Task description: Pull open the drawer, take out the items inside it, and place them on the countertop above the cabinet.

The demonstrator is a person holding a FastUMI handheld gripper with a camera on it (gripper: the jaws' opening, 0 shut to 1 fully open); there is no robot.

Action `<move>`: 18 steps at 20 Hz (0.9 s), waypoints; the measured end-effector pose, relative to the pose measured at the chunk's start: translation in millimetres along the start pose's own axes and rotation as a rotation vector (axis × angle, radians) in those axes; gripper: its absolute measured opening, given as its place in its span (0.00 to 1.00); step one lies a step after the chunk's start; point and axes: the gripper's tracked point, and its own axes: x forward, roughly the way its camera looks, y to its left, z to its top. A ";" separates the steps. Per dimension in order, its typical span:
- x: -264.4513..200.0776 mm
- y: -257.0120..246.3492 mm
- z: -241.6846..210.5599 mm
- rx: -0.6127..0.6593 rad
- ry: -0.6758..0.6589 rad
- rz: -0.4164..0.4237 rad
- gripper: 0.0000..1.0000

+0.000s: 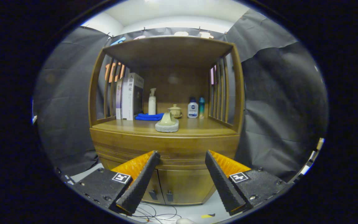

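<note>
Gripper view: claw [182, 155] with its two ribbed black fingers [141, 180] spread well apart and gripping nothing, aimed at a wooden cabinet [166, 146] that stands beyond them against the black cloth wall. The drawer [166, 152], a grooved band across the cabinet front, lies between and just beyond the fingertips and is closed, so whatever it holds cannot be seen. Below it are two small doors [179, 186] with dark pulls. The desk [197, 126], the flat top above the drawer, carries at its front edge near the middle a pale rounded object on a grey pad [167, 123]. Toward the back edge stand, from the left corner, upright books [129, 96], a folded blue cloth [149, 117], a white pump bottle [152, 102], a small lidded cup [175, 110] and two bottles [196, 108]. Thin cables [154, 213] lie on the floor before the cabinet.
</note>
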 end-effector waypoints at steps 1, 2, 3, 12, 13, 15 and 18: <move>-15.1 -6.0 3.5 0.003 -0.016 -0.006 1.00; -30.5 -10.9 4.9 0.007 -0.027 -0.011 1.00; -44.0 -15.4 7.4 0.007 -0.041 -0.014 1.00; -94.2 -39.6 10.2 0.065 -0.084 -0.004 1.00; -94.8 -42.5 13.1 0.049 -0.093 -0.014 1.00; -96.7 -40.8 13.2 0.043 -0.091 -0.012 1.00; -97.6 -39.0 14.9 0.057 -0.093 0.002 1.00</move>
